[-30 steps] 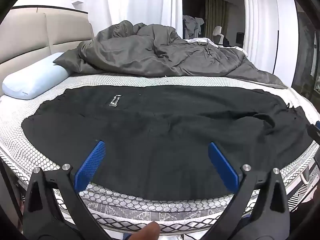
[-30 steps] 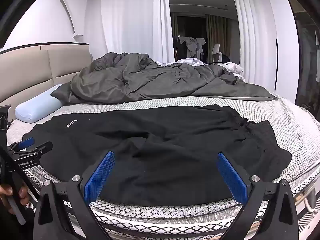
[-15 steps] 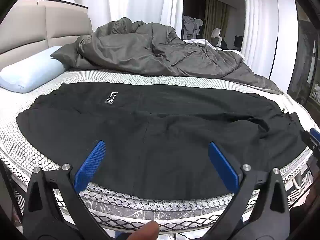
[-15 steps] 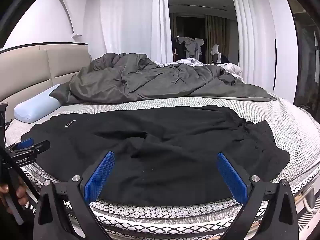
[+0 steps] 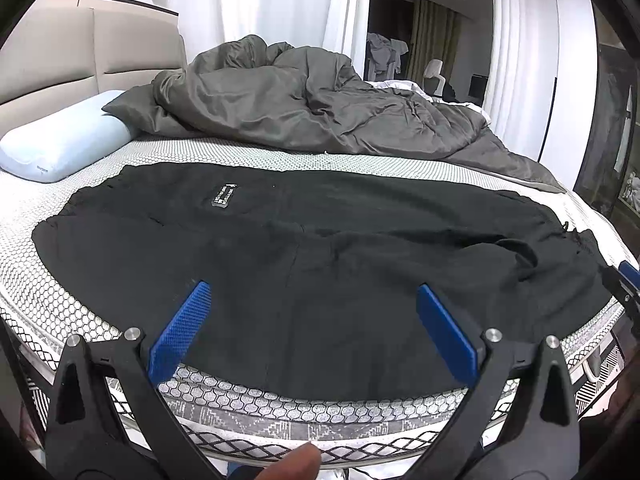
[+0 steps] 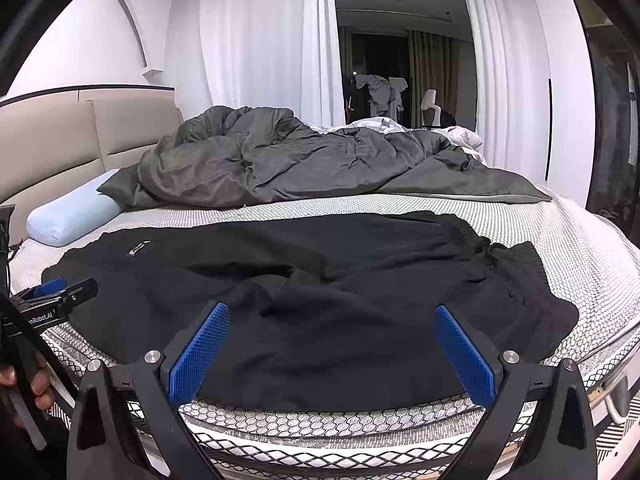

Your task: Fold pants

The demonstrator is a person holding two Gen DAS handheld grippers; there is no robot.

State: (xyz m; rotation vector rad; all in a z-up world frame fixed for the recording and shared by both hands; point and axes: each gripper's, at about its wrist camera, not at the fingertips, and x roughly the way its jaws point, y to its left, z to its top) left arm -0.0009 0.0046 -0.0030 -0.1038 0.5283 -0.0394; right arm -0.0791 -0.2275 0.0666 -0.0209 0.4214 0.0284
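The black pants lay spread across the near mattress, and with the left gripper and right gripper both wide and empty, pinching one layer risked a crooked fold.

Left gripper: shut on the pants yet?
No. In the left wrist view the left gripper has its blue pads spread wide above the black pants, which lie flat on the mattress.
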